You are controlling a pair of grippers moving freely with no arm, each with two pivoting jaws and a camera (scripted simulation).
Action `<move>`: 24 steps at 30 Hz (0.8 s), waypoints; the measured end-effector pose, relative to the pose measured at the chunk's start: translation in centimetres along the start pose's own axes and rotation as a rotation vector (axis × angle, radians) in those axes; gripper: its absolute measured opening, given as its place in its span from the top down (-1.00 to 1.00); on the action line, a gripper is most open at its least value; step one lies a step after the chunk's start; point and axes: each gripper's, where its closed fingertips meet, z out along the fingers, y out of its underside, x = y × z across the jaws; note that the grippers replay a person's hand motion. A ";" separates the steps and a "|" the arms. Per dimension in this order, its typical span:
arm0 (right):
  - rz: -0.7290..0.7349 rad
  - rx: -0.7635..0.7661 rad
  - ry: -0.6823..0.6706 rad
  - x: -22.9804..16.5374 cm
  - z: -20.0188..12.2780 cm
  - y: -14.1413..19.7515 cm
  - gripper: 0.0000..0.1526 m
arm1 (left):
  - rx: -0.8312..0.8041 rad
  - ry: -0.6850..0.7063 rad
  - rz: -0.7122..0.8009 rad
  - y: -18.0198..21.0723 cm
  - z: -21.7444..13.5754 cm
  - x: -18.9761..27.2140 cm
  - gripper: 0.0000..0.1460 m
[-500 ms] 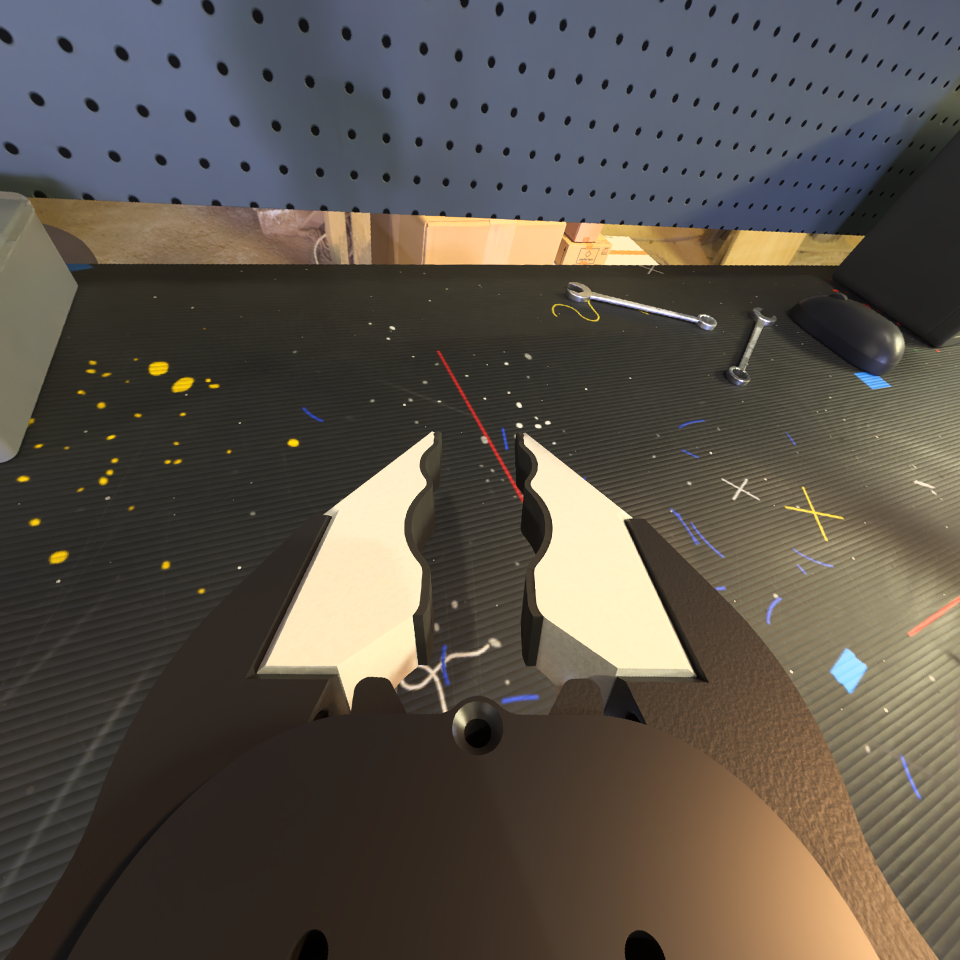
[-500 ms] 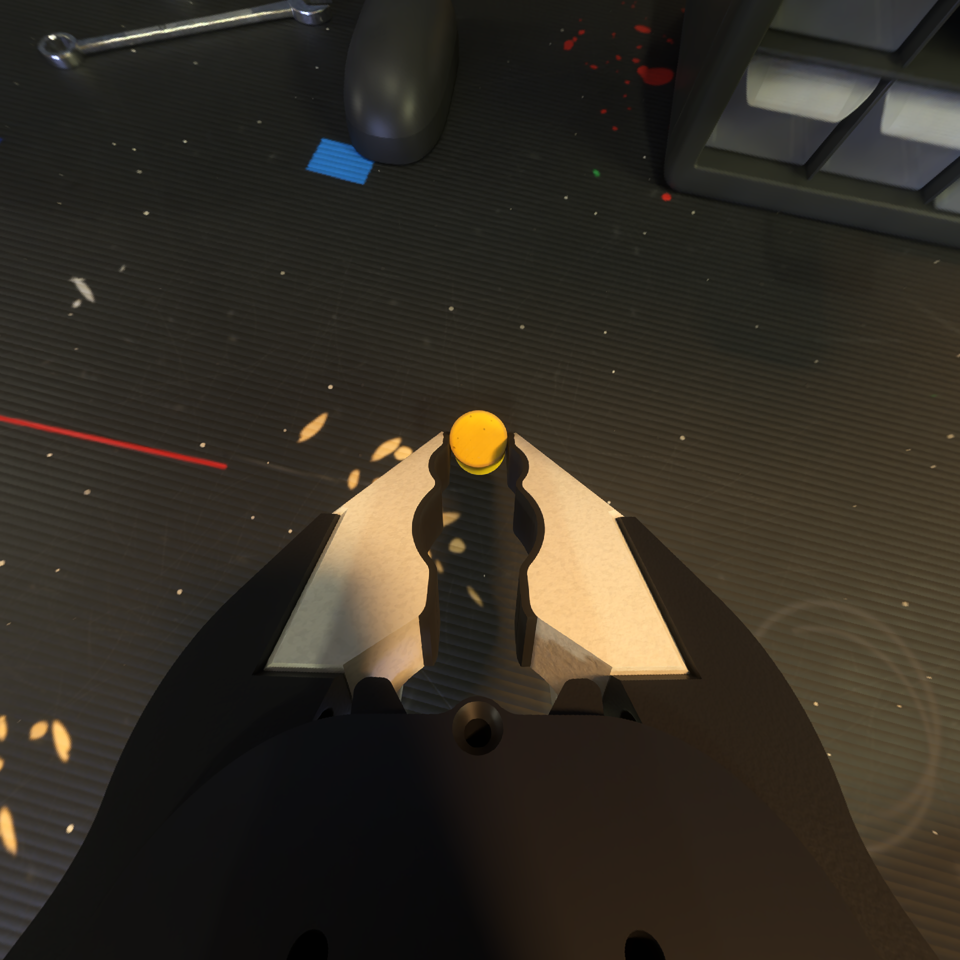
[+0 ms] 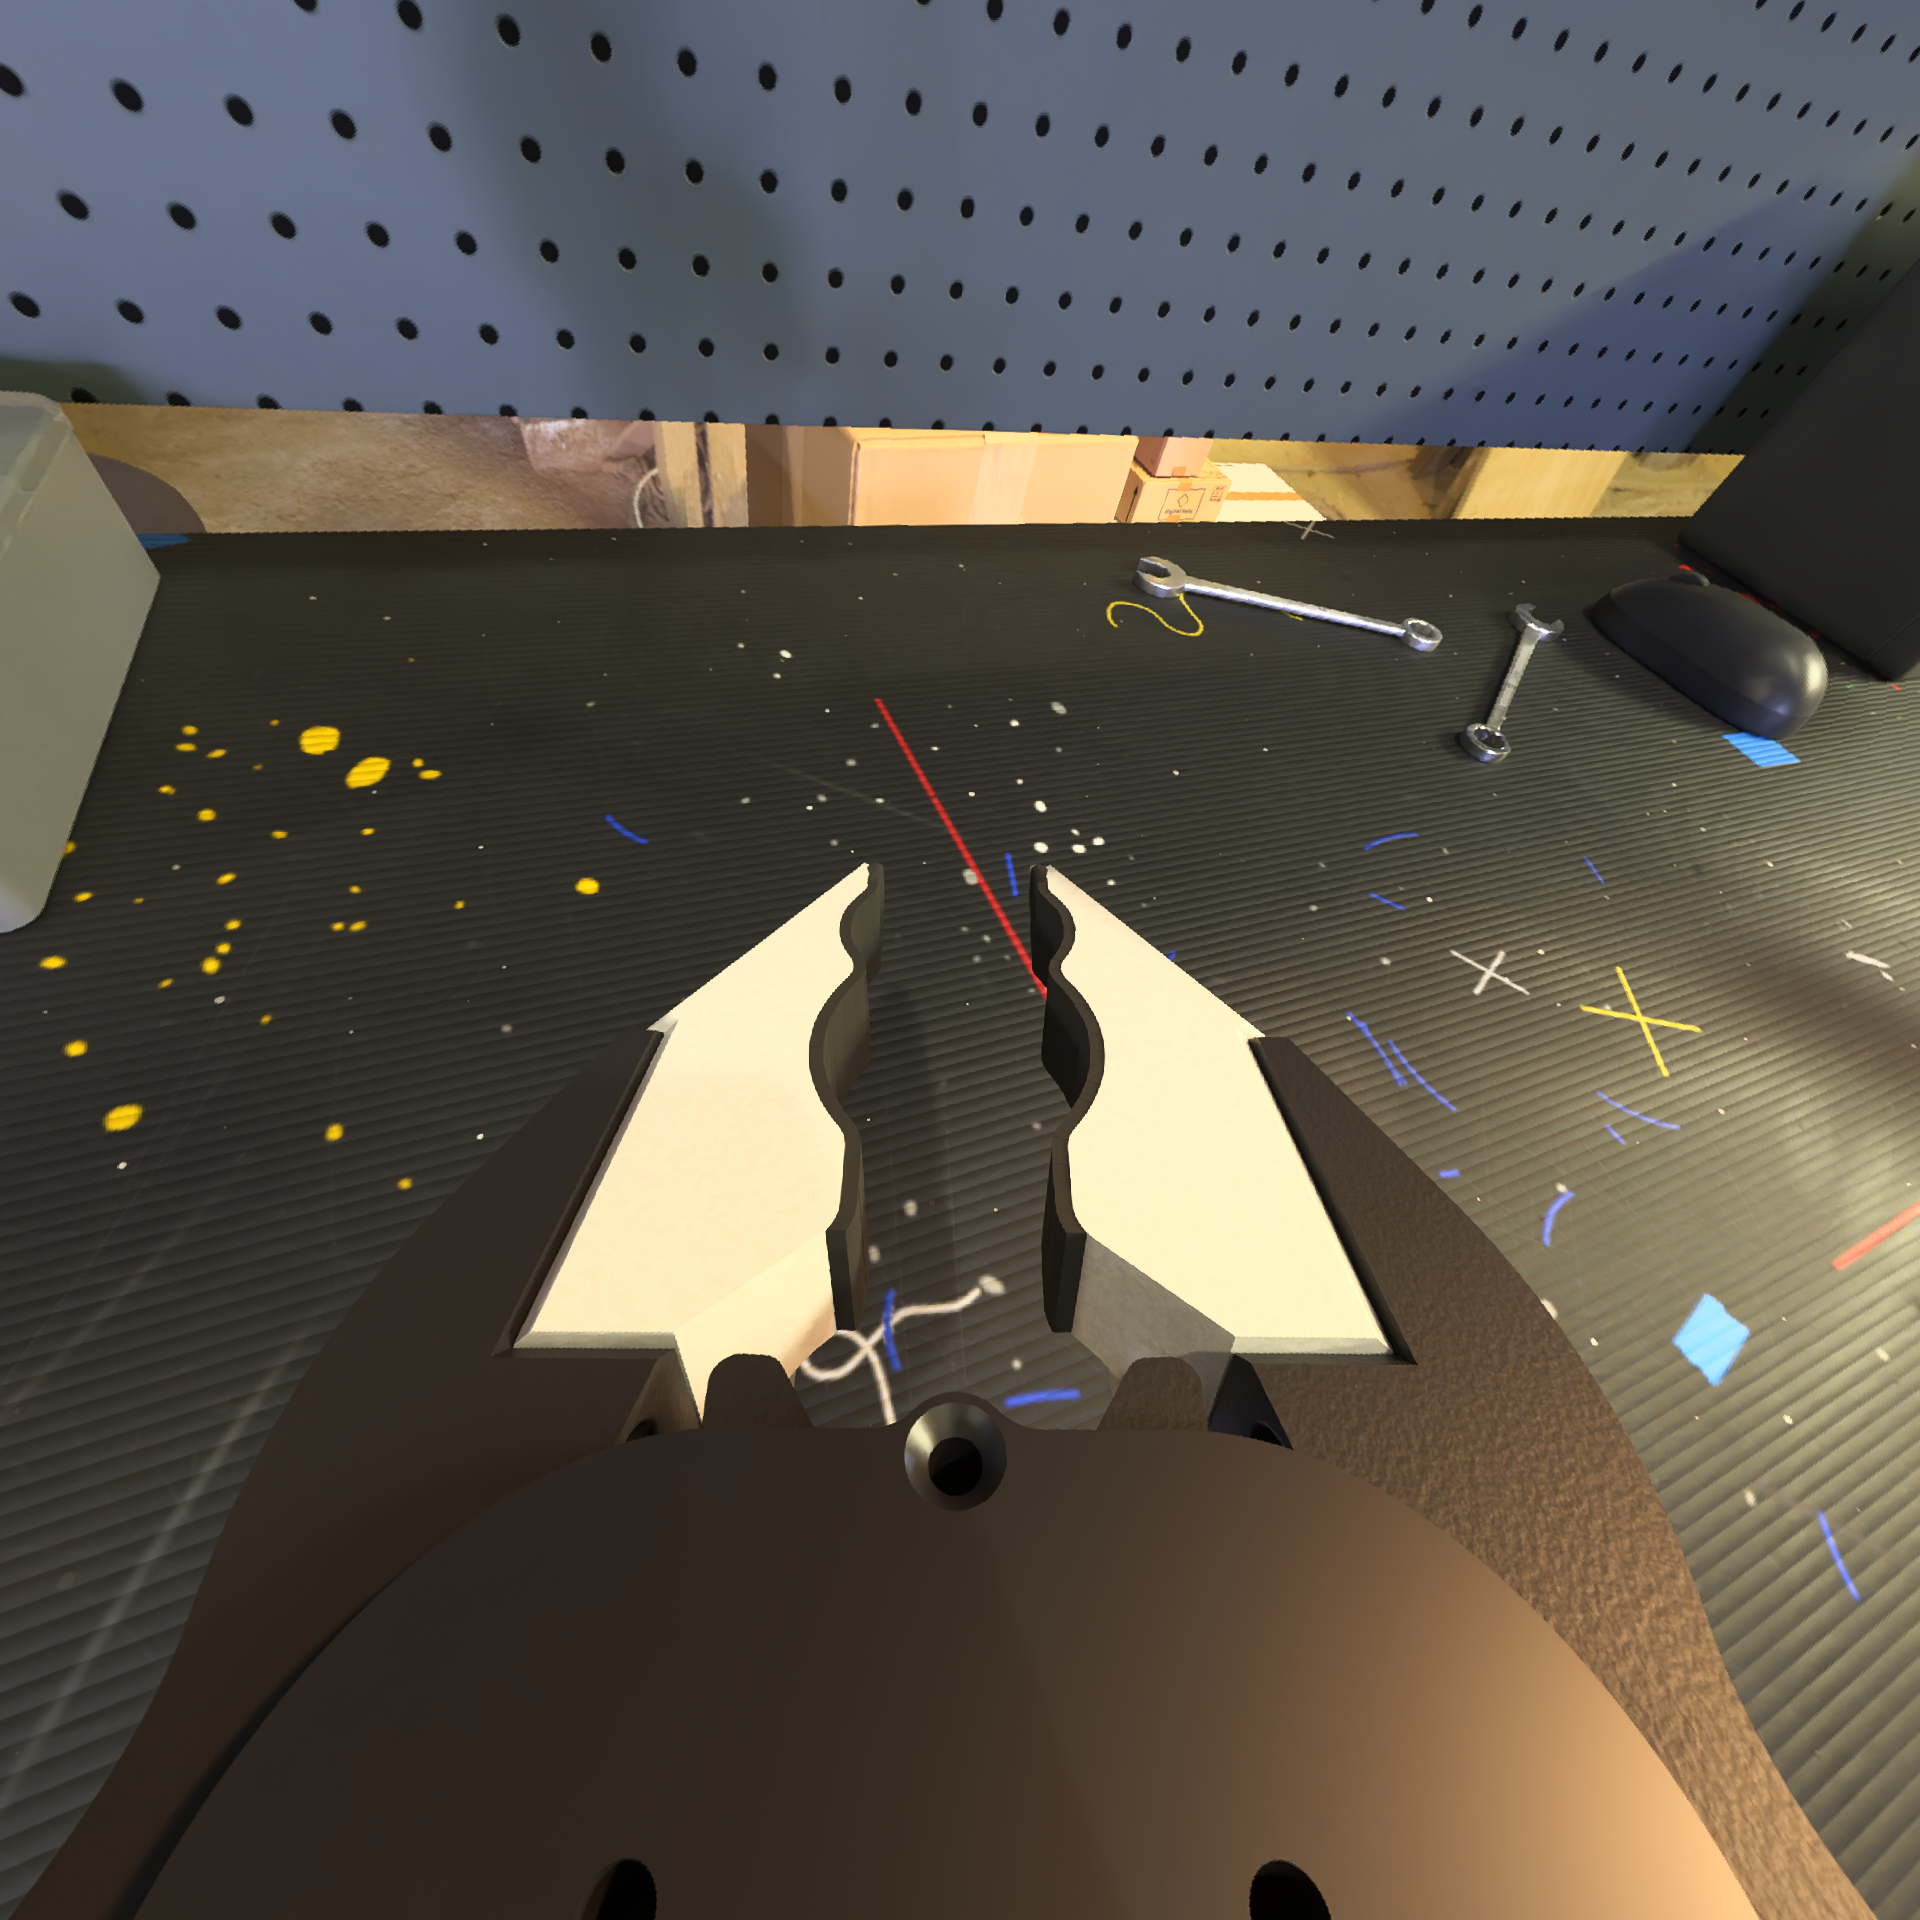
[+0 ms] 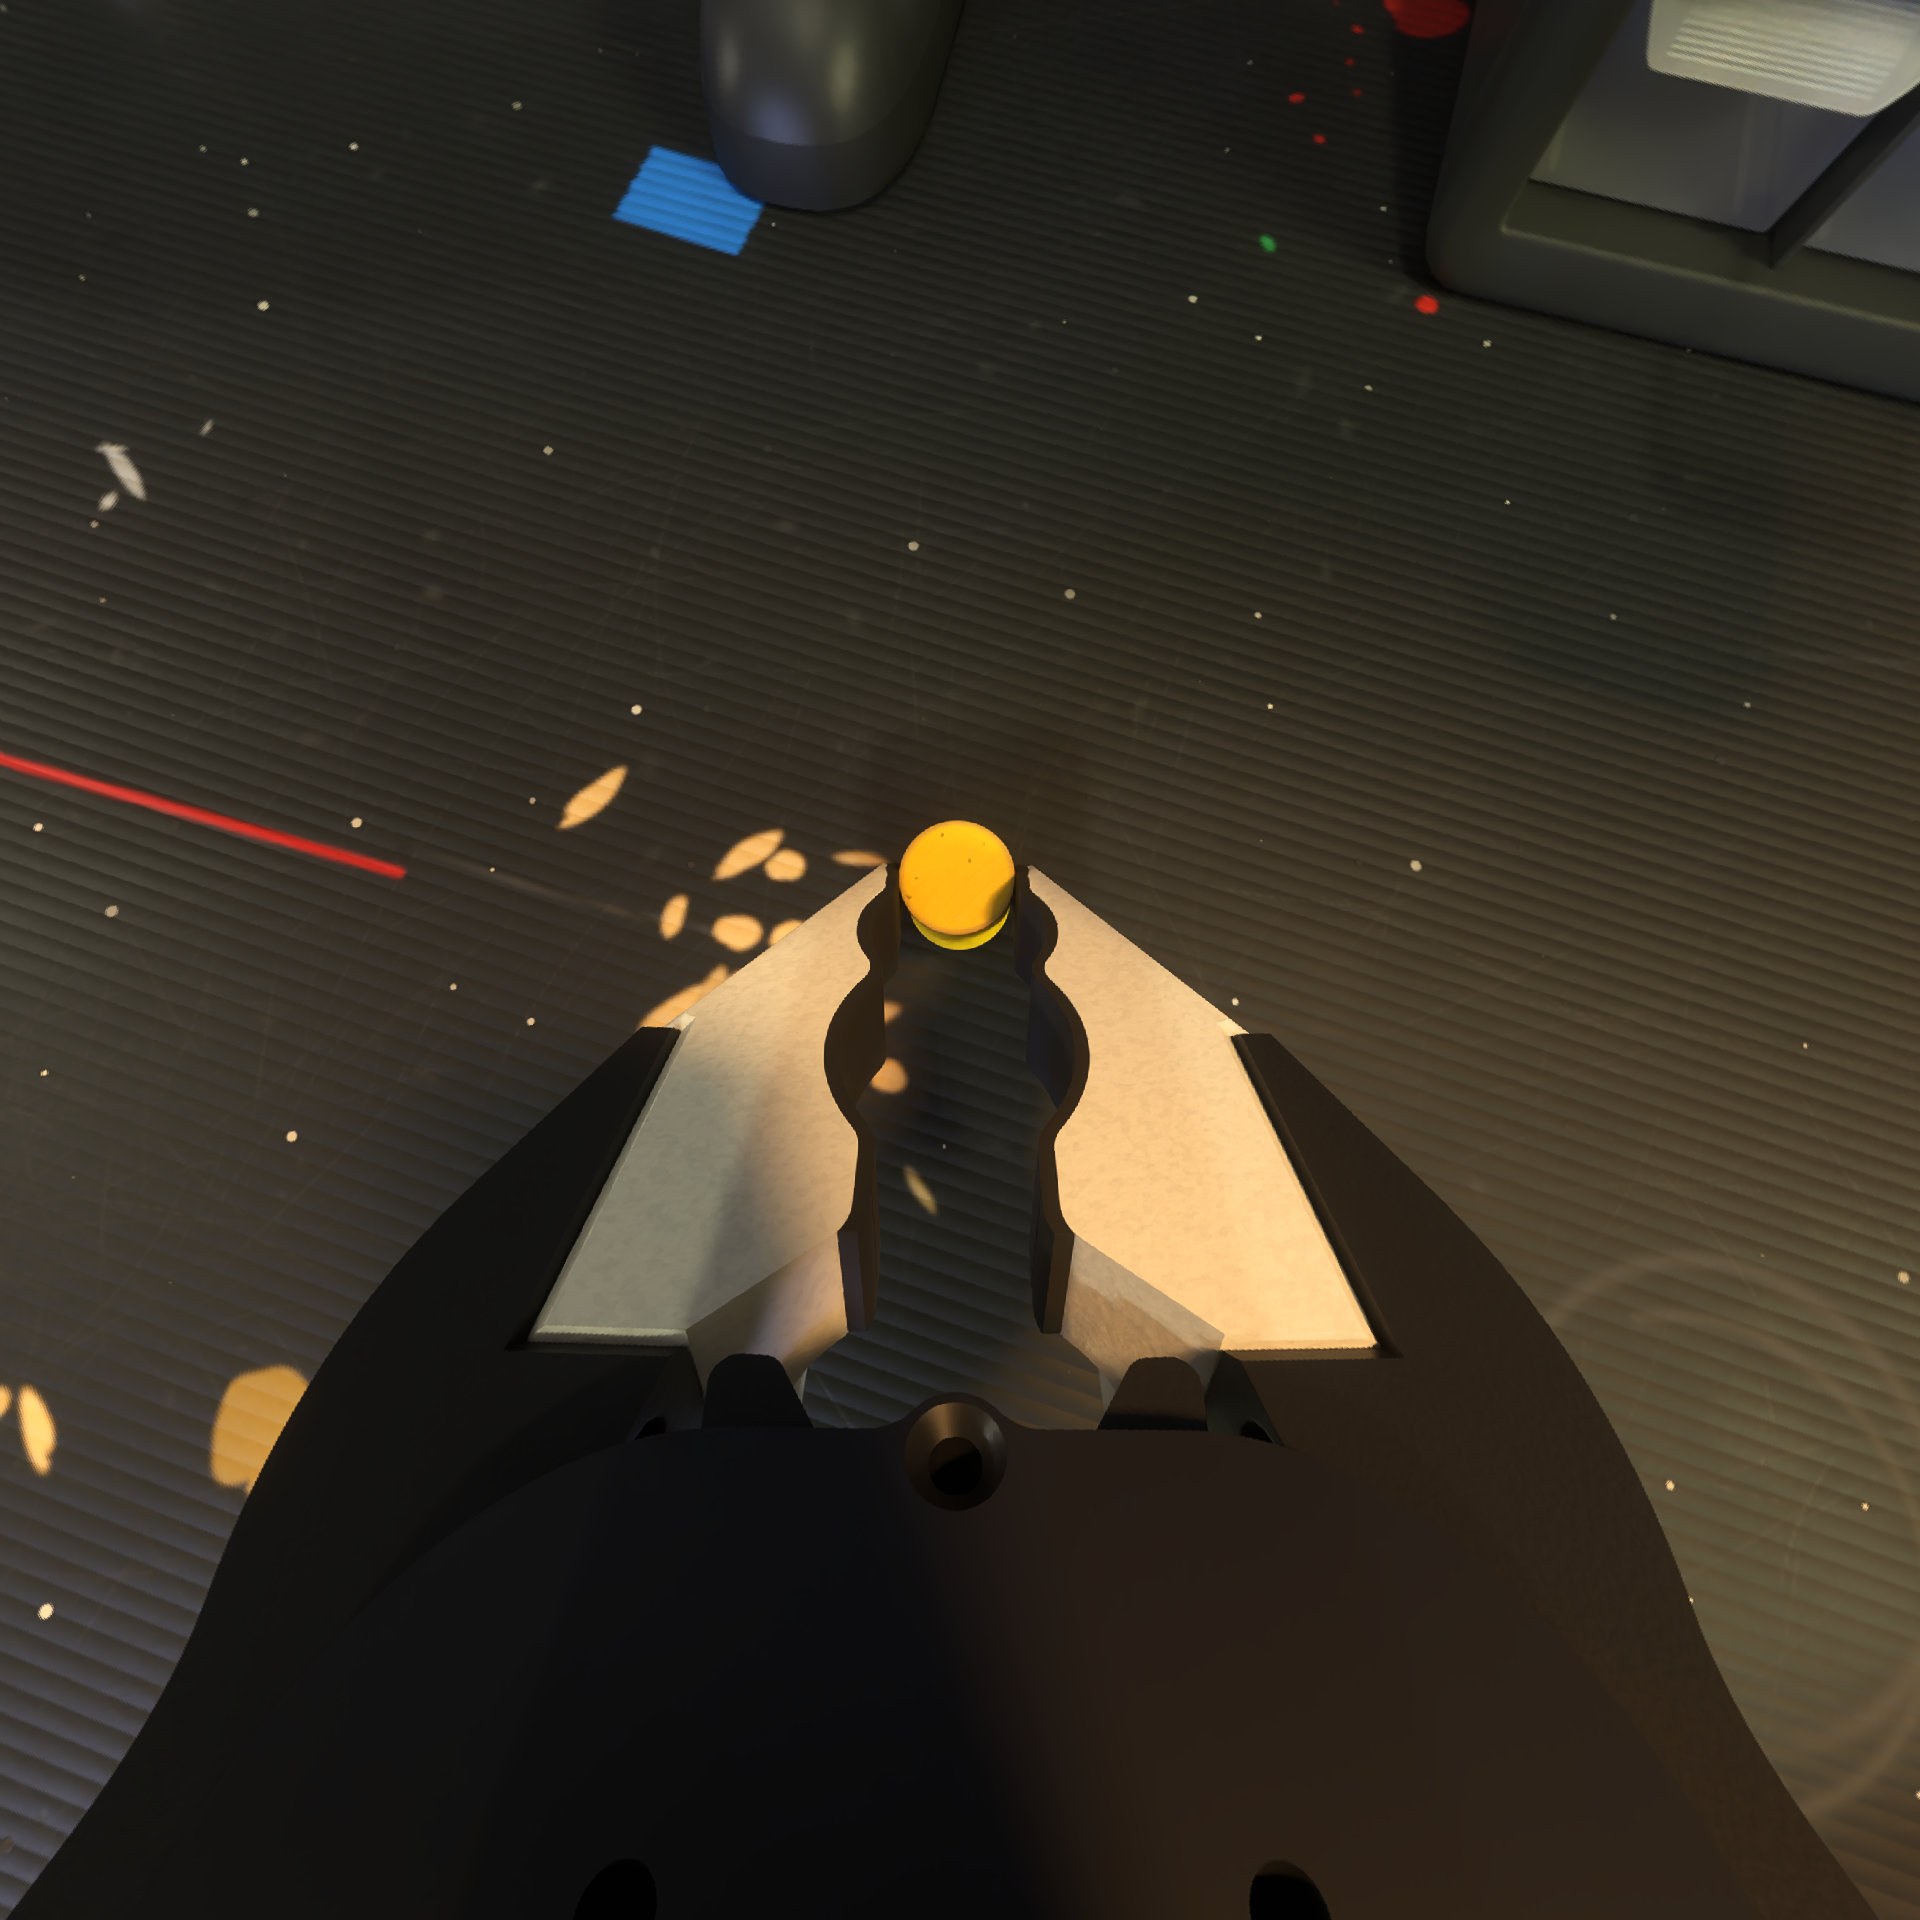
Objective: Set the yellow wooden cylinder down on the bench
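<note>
In the right wrist view my right gripper (image 4: 957, 883) is shut on the yellow wooden cylinder (image 4: 956, 878), gripped between the fingertips and seen end-on as a yellow disc. It hangs close above the dark ribbed bench mat (image 4: 1351, 727); whether it touches the mat I cannot tell. In the left wrist view my left gripper (image 3: 956, 883) is open and empty, hovering over the bench mat (image 3: 520, 727) with a gap between its pale fingers (image 3: 748, 1091).
A dark computer mouse (image 4: 821, 94) and a blue tape patch (image 4: 686, 203) lie ahead of the right gripper, a drawer cabinet (image 4: 1683, 208) at upper right. Two wrenches (image 3: 1288, 603) (image 3: 1507, 681), the mouse (image 3: 1714, 655), a translucent bin (image 3: 52, 665), pegboard (image 3: 935, 208) behind.
The right gripper has moved lower and forward with the cylinder; the mouse and cabinet look nearer. The left gripper has not moved.
</note>
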 end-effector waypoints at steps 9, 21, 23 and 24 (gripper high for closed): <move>0.025 0.046 -0.037 -2.4 -0.8 -1.9 0.73 | 0.003 -0.016 0.009 -0.1 -0.1 -0.2 0.62; 0.167 0.367 -0.501 -23.8 0.8 -12.0 0.73 | -0.013 -0.032 -0.034 0.3 -0.4 -1.1 0.63; 0.179 0.400 -0.441 -23.4 1.8 -12.7 0.73 | -0.013 -0.036 -0.028 0.2 -0.7 -1.5 0.63; 0.187 0.421 -0.414 -23.1 2.2 -13.0 0.73 | -0.017 -0.057 -0.008 0.2 -0.9 -2.0 0.63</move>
